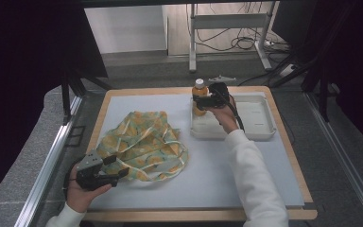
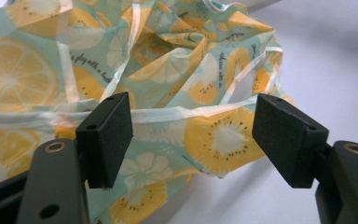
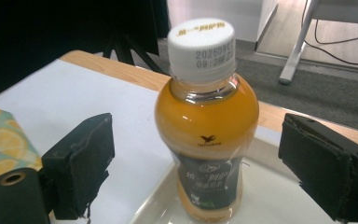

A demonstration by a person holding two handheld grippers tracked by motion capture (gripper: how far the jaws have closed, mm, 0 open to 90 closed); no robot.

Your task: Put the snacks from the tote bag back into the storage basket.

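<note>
A small bottle of orange drink (image 1: pixel 199 90) with a white cap stands upright in the left end of a white tray (image 1: pixel 260 120). My right gripper (image 1: pixel 201 102) is at the bottle, jaws apart. In the right gripper view the bottle (image 3: pixel 207 121) stands between the two pads with a gap on each side. A fruit-print bag (image 1: pixel 144 142) in teal and yellow lies crumpled on the mat's left half. My left gripper (image 1: pixel 116 166) sits at the bag's near edge, jaws wide. In the left gripper view the bag (image 2: pixel 168 70) and its pale handle strap lie just beyond my left gripper (image 2: pixel 193 140).
A grey mat (image 1: pixel 217 170) covers the wooden table (image 1: pixel 293 156). A sleeve in white reaches from the bottom right to the tray. Behind the table are a white desk frame (image 1: pixel 227 21) and cables on the floor. Metal rails run along both sides.
</note>
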